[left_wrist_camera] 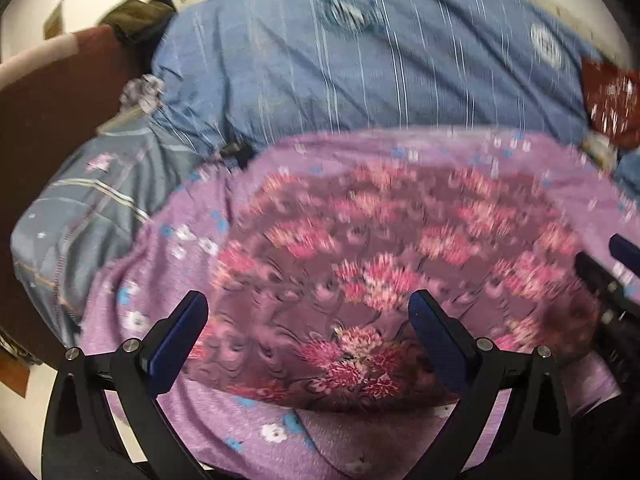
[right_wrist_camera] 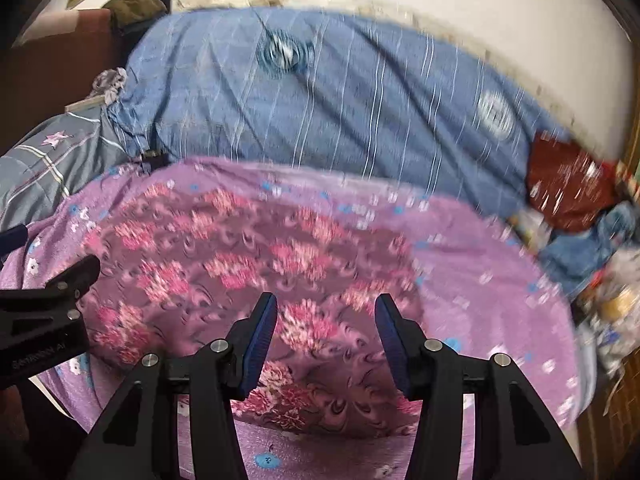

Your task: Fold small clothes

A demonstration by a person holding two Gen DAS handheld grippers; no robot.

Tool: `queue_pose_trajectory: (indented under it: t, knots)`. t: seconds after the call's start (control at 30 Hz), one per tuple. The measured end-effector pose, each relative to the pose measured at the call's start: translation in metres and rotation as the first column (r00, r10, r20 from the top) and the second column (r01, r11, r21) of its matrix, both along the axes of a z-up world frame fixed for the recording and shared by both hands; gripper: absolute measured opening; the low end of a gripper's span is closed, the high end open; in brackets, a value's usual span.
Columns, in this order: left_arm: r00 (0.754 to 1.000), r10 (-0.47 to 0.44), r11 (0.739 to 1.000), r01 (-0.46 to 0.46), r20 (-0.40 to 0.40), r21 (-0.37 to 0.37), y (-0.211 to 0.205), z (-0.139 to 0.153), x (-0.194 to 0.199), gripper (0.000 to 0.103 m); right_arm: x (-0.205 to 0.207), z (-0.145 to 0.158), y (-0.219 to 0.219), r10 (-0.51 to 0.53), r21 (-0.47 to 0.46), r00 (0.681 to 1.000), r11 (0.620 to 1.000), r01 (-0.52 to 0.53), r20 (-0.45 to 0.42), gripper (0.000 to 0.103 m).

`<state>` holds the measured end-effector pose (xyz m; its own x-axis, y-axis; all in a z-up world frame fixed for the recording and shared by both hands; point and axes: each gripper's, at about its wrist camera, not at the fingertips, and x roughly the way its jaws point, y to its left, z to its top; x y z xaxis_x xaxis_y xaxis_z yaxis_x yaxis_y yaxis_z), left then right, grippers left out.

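A maroon garment with pink flower print (left_wrist_camera: pixel 360 276) lies spread flat on a lilac flowered sheet (left_wrist_camera: pixel 168 280); it also shows in the right wrist view (right_wrist_camera: pixel 240 272). My left gripper (left_wrist_camera: pixel 308 312) is open and empty, hovering over the garment's near edge. My right gripper (right_wrist_camera: pixel 326 312) is open and empty above the garment's near right part. The right gripper shows at the right edge of the left wrist view (left_wrist_camera: pixel 612 280). The left gripper shows at the left edge of the right wrist view (right_wrist_camera: pixel 60 292). Both views are motion-blurred.
A blue striped duvet (left_wrist_camera: pixel 360 72) lies behind the sheet. A grey plaid pillow (left_wrist_camera: pixel 88 208) is at the left, by a brown headboard (left_wrist_camera: pixel 52 108). A dark red cloth (right_wrist_camera: pixel 568 188) and blue clothes (right_wrist_camera: pixel 592 240) are piled at the right.
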<state>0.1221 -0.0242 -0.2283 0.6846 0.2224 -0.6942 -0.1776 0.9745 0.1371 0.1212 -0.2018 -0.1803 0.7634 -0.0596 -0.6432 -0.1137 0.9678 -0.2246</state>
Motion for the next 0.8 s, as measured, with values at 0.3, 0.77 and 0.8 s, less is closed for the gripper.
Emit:
queue_pose_trajectory:
  t: [0.3, 0.77, 0.8]
  knots:
    - [0.978, -0.021, 0.999, 0.027, -0.206, 0.026, -0.011, -0.057, 0.02, 0.101, 0.034, -0.074, -0.06, -0.093, 0.141, 0.959, 0.981, 0.134, -0.268, 0.041]
    - [0.972, -0.218, 0.976, 0.215, -0.085, -0.047, -0.065, 0.001, 0.025, 0.101, 0.052, -0.044, -0.2, -0.039, 0.711, 0.968, 0.671, 0.208, -0.247, 0.06]
    - [0.971, -0.217, 0.975, 0.212, -0.098, -0.066, -0.069, 0.0, 0.03, 0.101, 0.057, -0.051, -0.211, -0.015, 0.767, 0.965, 0.604, 0.217, -0.261, 0.06]
